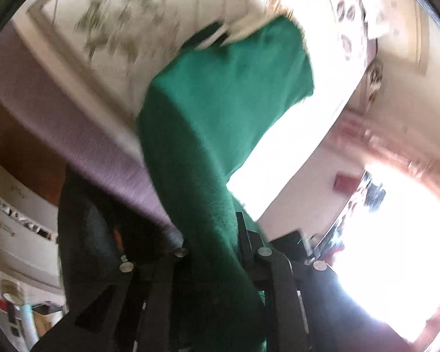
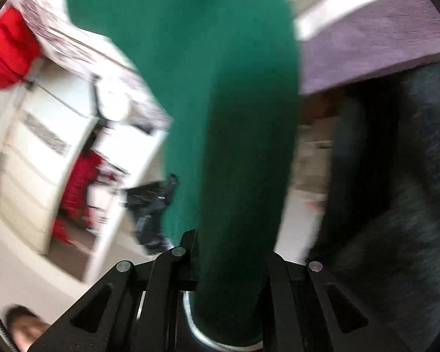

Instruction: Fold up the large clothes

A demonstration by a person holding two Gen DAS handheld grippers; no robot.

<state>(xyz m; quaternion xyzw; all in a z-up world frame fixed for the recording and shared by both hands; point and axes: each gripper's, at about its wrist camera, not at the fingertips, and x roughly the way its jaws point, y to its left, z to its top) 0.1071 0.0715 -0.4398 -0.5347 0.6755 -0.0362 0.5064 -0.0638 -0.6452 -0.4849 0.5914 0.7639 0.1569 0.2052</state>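
Here, both hand-held grippers grip one green garment (image 1: 220,111). The left hand-held gripper (image 1: 217,249) is clamped on a bunched fold that rises from its jaws and hangs over a bed with a purple cover (image 1: 82,135). The right hand-held gripper (image 2: 228,252) pinches another thick roll of the same cloth, which fills its view.

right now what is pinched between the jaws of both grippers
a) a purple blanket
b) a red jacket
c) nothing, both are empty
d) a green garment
d, the green garment runs down into the closed jaws of the left gripper, and the same green cloth fills the gap between the jaws of the right gripper.
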